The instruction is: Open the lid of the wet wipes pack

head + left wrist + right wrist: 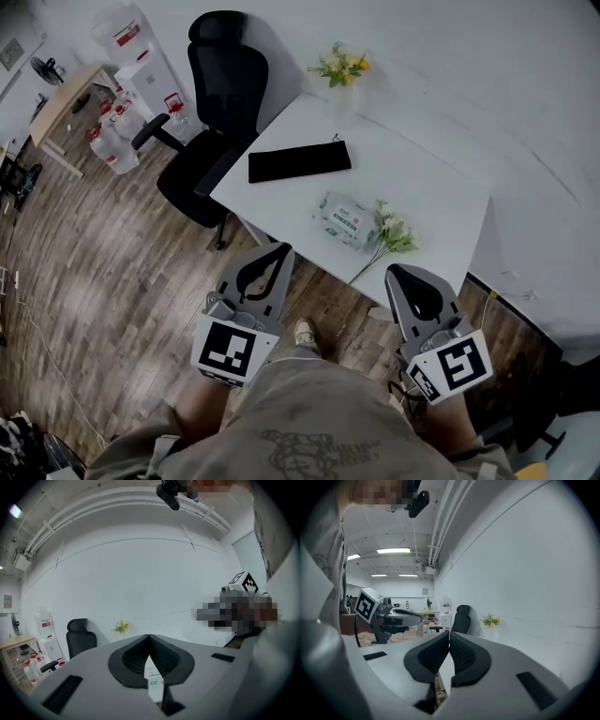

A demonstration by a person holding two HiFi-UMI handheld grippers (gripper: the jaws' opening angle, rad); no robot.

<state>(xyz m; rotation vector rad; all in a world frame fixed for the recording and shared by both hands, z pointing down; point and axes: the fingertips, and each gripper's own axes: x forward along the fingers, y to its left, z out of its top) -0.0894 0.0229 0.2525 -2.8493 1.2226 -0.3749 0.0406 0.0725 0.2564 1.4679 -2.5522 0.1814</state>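
**Both claws shut and empty, short of the table**

Left claw [279, 247] and right claw [394, 271] are held side by side over the floor, just off the near edge of the white table [427, 183]. Each claw's own view shows its tips pressed together with nothing between them. The wet wipes pack [345, 221] lies flat on the table ahead, between the lines of the two claws and close to that near edge. Its lid cannot be made out from here; only a green label shows on top.

What could go wrong, as I judge it:
- The pack looks light and the table top smooth. A pull on the lid with nothing pinning the pack would likely lift or drag the whole pack instead of opening it.
- A flower sprig [392, 234] lies against the pack's right end, with its stem running to the table edge. The right claw could snag it and sweep it onto the floor.
- With the pack so near the edge, a nudge toward the person could tip it off.
- Both claws need to open before either can take hold; arriving shut would only shove the pack.

Room to move: bare table top lies right of the pack and beyond it. The black pouch [300, 161] sits well apart at the far left. An office chair [211, 131] stands at the table's left corner, and the wall [487, 84] closes off the far side.
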